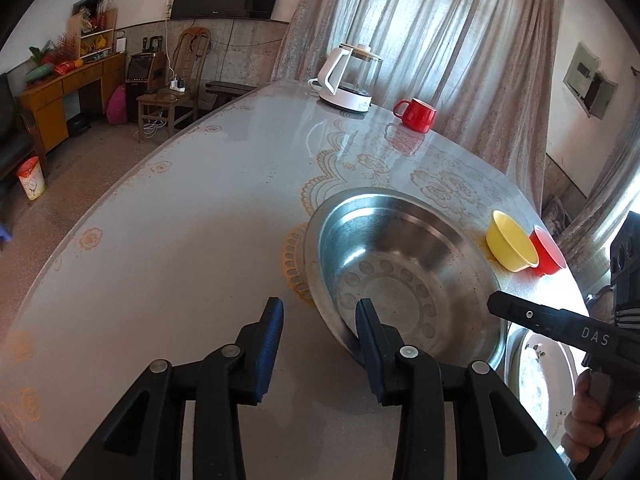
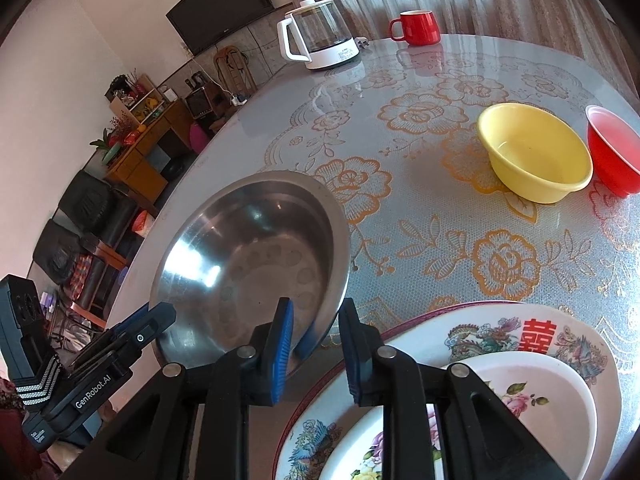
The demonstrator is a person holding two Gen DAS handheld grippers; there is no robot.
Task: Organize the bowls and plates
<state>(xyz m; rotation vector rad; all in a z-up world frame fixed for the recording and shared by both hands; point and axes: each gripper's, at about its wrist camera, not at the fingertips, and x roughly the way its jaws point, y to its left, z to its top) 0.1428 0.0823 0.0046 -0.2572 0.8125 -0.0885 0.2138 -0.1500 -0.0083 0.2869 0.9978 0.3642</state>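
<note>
Steel bowl (image 2: pixel 248 256) crowds stacked plates (image 2: pixel 520 344), yellow bowl (image 2: pixel 536 152) beyond

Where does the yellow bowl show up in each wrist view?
Left wrist: yellow bowl at right of centre, beyond the steel basin, touching or overlapping the red bowl.
Right wrist: yellow bowl at upper right, red bowl to its right.
Shared landmark: red mug near the table's far edge.

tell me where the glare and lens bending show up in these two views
Left wrist view: window light washes out the table near the kettle, and the curtains bow toward the frame edge. Right wrist view: a bright glint sits inside the steel bowl, and the table edge curves strongly.
</note>
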